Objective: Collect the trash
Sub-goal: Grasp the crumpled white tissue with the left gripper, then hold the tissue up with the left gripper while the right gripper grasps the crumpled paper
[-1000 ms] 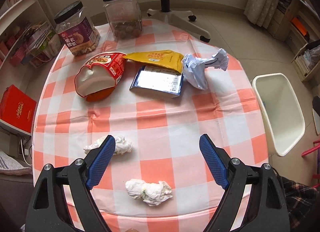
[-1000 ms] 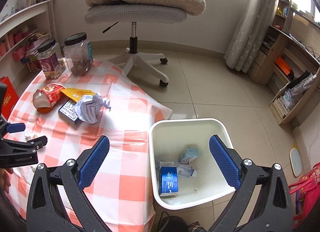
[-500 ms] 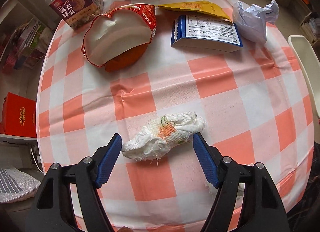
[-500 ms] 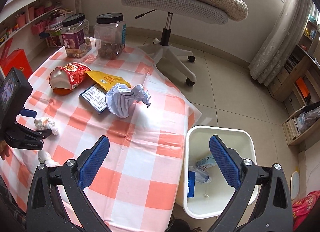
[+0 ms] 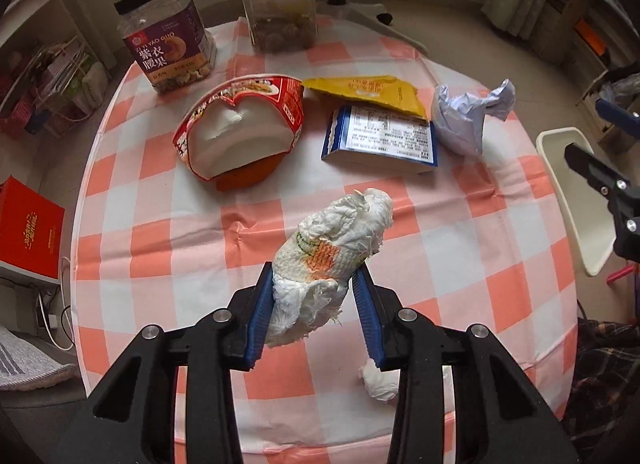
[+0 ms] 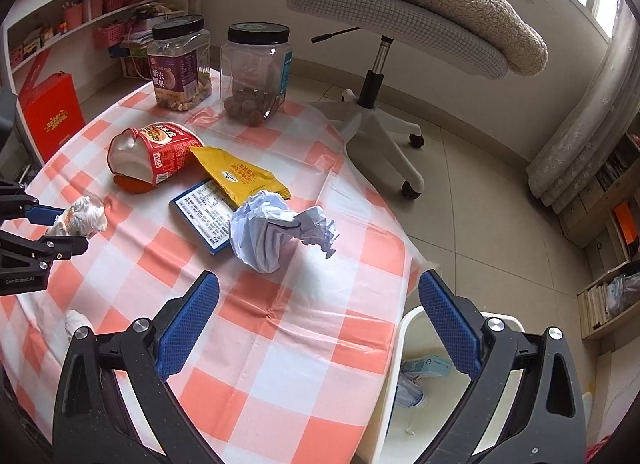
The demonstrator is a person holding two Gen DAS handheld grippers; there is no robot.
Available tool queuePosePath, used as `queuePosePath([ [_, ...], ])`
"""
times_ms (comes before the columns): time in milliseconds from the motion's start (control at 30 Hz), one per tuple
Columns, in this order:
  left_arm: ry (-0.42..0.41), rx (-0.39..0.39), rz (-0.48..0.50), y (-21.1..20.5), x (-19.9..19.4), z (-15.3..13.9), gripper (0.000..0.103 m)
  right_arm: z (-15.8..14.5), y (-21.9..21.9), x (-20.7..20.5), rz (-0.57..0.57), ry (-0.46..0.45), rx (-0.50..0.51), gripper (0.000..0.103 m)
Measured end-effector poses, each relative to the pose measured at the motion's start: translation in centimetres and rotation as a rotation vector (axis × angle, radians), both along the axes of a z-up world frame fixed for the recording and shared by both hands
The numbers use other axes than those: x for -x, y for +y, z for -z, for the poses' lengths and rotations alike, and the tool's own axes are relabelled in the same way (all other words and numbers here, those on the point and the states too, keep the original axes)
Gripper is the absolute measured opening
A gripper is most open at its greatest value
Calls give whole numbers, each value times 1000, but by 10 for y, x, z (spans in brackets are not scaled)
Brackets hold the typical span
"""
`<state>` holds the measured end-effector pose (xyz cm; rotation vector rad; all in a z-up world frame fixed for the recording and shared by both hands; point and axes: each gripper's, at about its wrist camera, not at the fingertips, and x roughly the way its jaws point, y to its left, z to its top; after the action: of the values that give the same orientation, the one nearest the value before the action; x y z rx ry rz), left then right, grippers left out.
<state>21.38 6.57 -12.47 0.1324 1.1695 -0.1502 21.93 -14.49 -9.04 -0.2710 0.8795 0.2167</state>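
1. The left gripper [image 5: 314,296] is clamped on a crumpled tissue wad [image 5: 332,252], which is lifted above the checked tablecloth [image 5: 180,248].
2. A second tissue ball [image 5: 380,382] lies just under its right finger.
3. The right gripper [image 6: 316,324] hangs with its fingers spread wide and nothing between them; crumpled paper [image 6: 272,232] lies ahead of it, and the white bin [image 6: 408,328] is below its right finger.

Two jars [image 5: 168,28] standing at the table's [image 5: 160,248] far edge, crushed cup [image 5: 240,132] lying before them, packet [image 5: 364,92] overlapping box [image 5: 380,140] to its right, crumpled paper [image 5: 468,116] resting farther right, tissue wad [image 5: 332,260] sitting between left gripper's [image 5: 316,312] fingers, bin [image 6: 436,396] standing beside the table, right.
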Motion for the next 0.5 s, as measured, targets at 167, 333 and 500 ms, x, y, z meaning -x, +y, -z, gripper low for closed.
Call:
queuePosePath([
  [167,-106,119,-89,6,12,-47,40,16,21,-22,58,107,-123,96],
  [333,-133,168,-150,19,18,-62,40,44,42,-44,111,152,-115,96],
  [500,-134,151,-181,24,18,-59,40,63,44,-66,193,176,-178,87],
])
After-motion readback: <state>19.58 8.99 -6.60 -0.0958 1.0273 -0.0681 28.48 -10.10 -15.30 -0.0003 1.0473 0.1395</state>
